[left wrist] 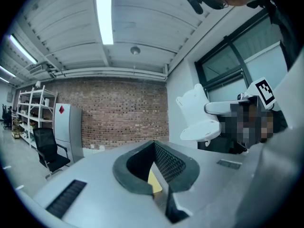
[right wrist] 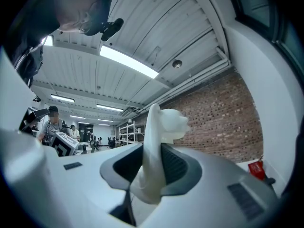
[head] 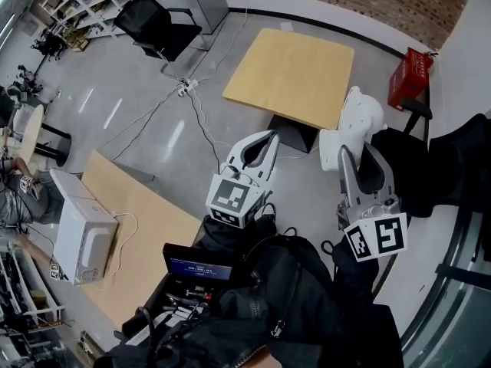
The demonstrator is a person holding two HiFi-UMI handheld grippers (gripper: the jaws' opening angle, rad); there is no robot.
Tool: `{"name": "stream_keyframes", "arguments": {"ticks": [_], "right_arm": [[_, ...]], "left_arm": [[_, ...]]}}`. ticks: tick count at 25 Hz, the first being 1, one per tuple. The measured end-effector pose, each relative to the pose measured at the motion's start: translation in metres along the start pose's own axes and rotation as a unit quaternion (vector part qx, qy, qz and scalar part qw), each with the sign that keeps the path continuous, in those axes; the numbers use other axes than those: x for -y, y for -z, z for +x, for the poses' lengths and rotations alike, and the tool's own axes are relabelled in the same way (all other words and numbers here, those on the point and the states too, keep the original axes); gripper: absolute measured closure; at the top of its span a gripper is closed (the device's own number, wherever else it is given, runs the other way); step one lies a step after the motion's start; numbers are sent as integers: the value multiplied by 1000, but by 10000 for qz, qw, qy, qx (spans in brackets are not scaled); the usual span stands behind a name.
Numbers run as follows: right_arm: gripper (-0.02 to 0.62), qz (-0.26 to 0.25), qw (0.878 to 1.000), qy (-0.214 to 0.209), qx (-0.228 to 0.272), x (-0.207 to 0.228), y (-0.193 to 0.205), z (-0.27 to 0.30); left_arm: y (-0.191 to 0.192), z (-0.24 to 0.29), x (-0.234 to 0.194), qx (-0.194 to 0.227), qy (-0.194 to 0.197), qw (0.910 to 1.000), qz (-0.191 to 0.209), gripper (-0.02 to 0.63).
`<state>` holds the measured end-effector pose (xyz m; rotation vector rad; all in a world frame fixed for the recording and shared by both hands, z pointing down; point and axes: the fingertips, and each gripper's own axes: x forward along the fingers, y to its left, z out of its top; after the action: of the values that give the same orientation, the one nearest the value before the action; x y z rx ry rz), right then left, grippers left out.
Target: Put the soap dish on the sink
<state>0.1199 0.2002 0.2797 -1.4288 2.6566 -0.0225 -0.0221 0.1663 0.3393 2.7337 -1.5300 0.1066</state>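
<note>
The white soap dish [head: 354, 126] stands on edge between the jaws of my right gripper [head: 354, 153], which is shut on it. In the right gripper view the soap dish [right wrist: 160, 127] rises upright out of the black pads [right wrist: 178, 167] and hides what lies behind it. My left gripper [head: 270, 139] hangs to the left of it, held apart, its jaws closed to a point with nothing between them. The left gripper view shows the soap dish [left wrist: 195, 114] off to the right, in front of a white wall. No sink is in view.
Below me stand a square wooden table [head: 295, 71] and a red crate [head: 409, 77] by the wall. A second table [head: 146, 232] carries a white microwave [head: 80, 240]. Cables [head: 192, 102] cross the grey floor; a black office chair [head: 157, 23] stands far left.
</note>
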Motion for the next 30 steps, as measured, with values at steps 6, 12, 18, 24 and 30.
{"name": "stream_keyframes", "arguments": {"ticks": [6, 12, 18, 24, 30], "right_arm": [[472, -45, 10000, 32, -39, -1, 1, 24], [472, -166, 9995, 235, -90, 15, 1, 65], [472, -232, 9990, 347, -127, 28, 3, 121], [472, -190, 9985, 450, -228, 37, 13, 163], [472, -142, 9984, 493, -255, 45, 18, 194]], "left_arm": [[3, 17, -19, 9, 107, 9999, -80, 604], [-2, 58, -48, 96, 343, 9993, -128, 604], [-6, 103, -91, 128, 509, 9985, -177, 604], [0, 131, -125, 82, 601, 9978, -271, 604], [5, 149, -151, 64, 620, 9974, -366, 604]]}}
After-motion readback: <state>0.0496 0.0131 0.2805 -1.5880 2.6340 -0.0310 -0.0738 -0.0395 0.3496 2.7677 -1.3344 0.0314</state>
